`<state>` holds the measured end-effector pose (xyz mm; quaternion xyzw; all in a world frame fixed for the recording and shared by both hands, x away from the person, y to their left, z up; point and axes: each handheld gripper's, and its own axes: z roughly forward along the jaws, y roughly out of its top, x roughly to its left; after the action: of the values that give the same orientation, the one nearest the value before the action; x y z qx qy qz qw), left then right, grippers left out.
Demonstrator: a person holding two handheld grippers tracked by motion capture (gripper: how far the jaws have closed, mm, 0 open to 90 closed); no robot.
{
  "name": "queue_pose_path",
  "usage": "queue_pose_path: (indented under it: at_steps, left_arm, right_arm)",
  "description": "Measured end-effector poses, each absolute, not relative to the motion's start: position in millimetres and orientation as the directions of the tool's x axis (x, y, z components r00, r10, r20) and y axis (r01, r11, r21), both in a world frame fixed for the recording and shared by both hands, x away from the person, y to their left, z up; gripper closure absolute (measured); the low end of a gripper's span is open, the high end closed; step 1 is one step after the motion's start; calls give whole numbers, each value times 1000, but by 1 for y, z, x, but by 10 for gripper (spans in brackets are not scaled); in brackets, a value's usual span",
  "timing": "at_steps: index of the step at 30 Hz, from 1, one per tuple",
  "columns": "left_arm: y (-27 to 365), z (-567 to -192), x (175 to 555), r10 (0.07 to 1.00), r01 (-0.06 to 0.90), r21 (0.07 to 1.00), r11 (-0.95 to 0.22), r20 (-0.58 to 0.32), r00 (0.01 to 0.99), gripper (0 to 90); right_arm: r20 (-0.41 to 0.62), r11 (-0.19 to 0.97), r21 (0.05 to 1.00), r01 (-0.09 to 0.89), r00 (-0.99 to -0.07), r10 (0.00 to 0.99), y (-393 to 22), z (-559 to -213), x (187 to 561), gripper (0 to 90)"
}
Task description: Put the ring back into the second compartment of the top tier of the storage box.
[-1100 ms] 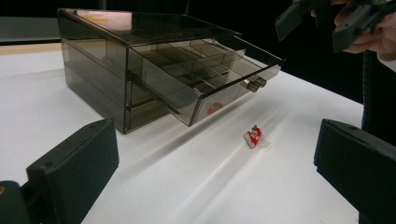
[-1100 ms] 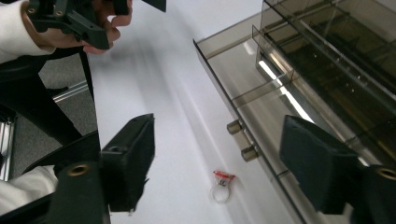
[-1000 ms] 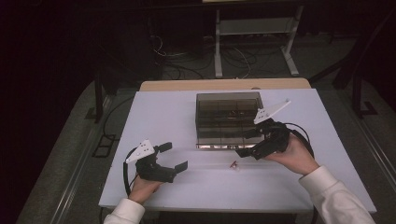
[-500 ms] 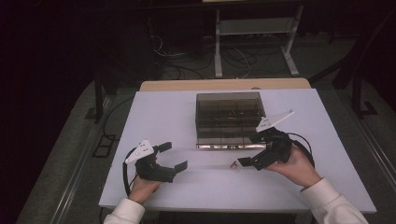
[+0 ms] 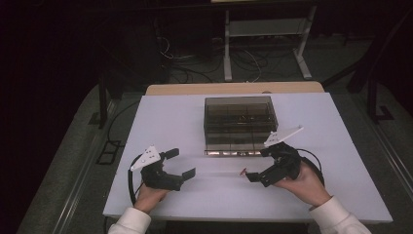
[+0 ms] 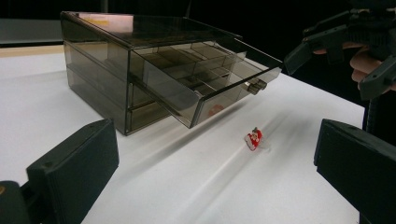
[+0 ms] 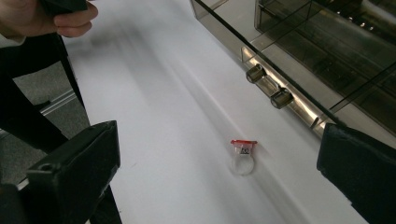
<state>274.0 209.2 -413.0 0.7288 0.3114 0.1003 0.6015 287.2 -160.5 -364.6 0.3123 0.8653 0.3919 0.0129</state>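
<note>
A smoky see-through drawer box (image 5: 239,119) stands at the middle back of the white table (image 5: 165,122). Its top drawer (image 6: 205,93) is pulled out. A small ring with a red top (image 5: 242,171) lies on the table in front of it, also seen in the left gripper view as the ring (image 6: 254,138). My right gripper (image 5: 257,164) sits just right of the ring (image 7: 243,151). Its jaws have just been opening and stand wide apart with nothing held. My left gripper (image 5: 182,162) rests open at the near left, empty, pointing toward the ring.
Two drawer knobs (image 7: 254,73) jut toward the ring. A wooden board (image 5: 234,88) lines the table's far edge. Beyond it are cables and a white stand (image 5: 265,34) on the dark floor. Bare table lies left of the box.
My right gripper has come away from the drawer front, toward the near edge and lower, and its jaws have spread wider. The ring and the left gripper have stayed put.
</note>
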Motion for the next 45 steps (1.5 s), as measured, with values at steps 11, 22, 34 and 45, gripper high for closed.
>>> queue_pose_path:
  at_steps: [11, 22, 34, 45]
  left_arm:
    - [209, -413, 274, 574, 333, 939, -87, -226, 787, 0]
    - [209, -413, 274, 574, 333, 939, -87, -226, 787, 0]
    - [209, -413, 274, 571, 333, 939, -87, -227, 789, 0]
    - [209, -413, 274, 568, 332, 939, -87, -227, 791, 0]
  right_arm:
    - [239, 490, 677, 549, -794, 559, -157, -381, 283, 0]
    - [246, 482, 674, 560, -785, 568, -154, -395, 282, 0]
    - [231, 481, 677, 557, -781, 580, -148, -409, 284, 0]
    - [195, 496, 677, 543, -783, 591, -142, -418, 287, 46]
